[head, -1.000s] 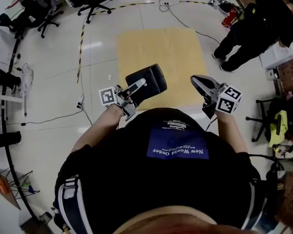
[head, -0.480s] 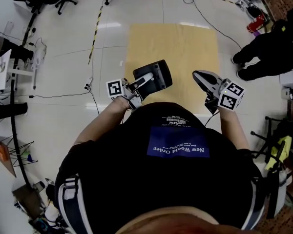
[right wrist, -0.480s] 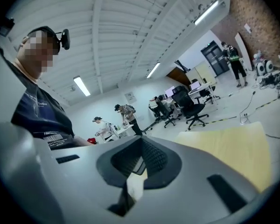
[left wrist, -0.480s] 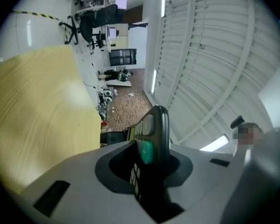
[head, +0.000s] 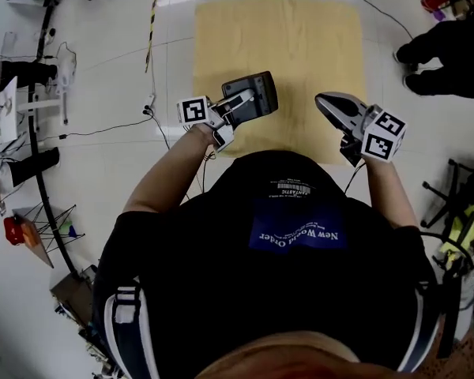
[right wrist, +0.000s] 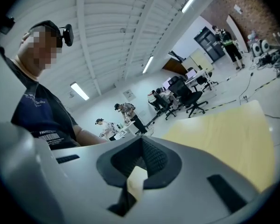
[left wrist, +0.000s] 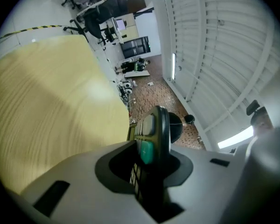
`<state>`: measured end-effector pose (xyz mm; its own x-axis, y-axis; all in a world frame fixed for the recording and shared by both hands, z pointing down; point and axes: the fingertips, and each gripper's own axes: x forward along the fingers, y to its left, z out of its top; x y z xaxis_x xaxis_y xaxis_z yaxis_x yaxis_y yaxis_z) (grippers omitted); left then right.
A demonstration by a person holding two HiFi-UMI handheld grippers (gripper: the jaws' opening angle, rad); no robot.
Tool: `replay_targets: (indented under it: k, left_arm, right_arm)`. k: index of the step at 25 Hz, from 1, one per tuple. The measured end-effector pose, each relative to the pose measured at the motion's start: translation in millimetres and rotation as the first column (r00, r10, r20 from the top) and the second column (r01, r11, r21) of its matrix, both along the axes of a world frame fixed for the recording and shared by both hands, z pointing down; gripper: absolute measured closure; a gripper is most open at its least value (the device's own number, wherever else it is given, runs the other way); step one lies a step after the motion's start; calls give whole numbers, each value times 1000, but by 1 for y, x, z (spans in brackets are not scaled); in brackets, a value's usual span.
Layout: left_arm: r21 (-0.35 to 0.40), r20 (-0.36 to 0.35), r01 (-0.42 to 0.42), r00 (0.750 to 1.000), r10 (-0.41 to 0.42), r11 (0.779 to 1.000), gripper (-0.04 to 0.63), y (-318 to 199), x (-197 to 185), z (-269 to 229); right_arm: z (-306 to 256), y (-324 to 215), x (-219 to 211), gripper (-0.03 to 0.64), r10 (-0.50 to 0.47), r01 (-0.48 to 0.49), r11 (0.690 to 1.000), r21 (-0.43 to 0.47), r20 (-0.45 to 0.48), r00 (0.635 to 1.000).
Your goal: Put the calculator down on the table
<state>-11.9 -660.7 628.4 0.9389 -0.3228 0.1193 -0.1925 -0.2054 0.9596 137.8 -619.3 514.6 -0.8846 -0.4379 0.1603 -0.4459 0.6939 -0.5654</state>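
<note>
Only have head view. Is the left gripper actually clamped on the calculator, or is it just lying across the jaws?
Observer: Clamped. The left gripper view shows the left gripper pinching the calculator, which is seen edge-on between the jaws.
Operator: Where on it?
Observer: Across the keypad. A green key sits right at the jaw mouth.
Operator: Right gripper?
Observer: In its own view the ridged pads meet, with nothing held.

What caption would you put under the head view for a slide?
Seen from above, the left gripper holds a black calculator over the pale wooden table, with the right gripper alongside.
</note>
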Motion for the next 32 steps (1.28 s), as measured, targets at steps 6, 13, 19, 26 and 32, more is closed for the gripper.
replay_targets:
  k: [6,13,19,26,32]
  left_arm:
    - [-10,80,-142,987,143,990,495,-63,55,56]
    - [-131,227,-215,944,240,968,495,-98,86,99]
    - [-197,377,-126,906,194,972,474,-129,86,107]
    - [-138,604,-161,768,212,977,429,-129,87,92]
    - [-108,758,-188,619,203,976,329,-130,73,96]
  right_arm:
    - [34,4,23,634,59,-59,996,-74,-1,998]
    - [63,9,27,634,92,-83,987,-140,64,994]
    - [67,6,27,634,89,-72,987,-141,122,988]
    - [58,11,30,634,97,-78,991,-113,176,980]
    - [49,13,43,634,106,-90,992,-89,196,975]
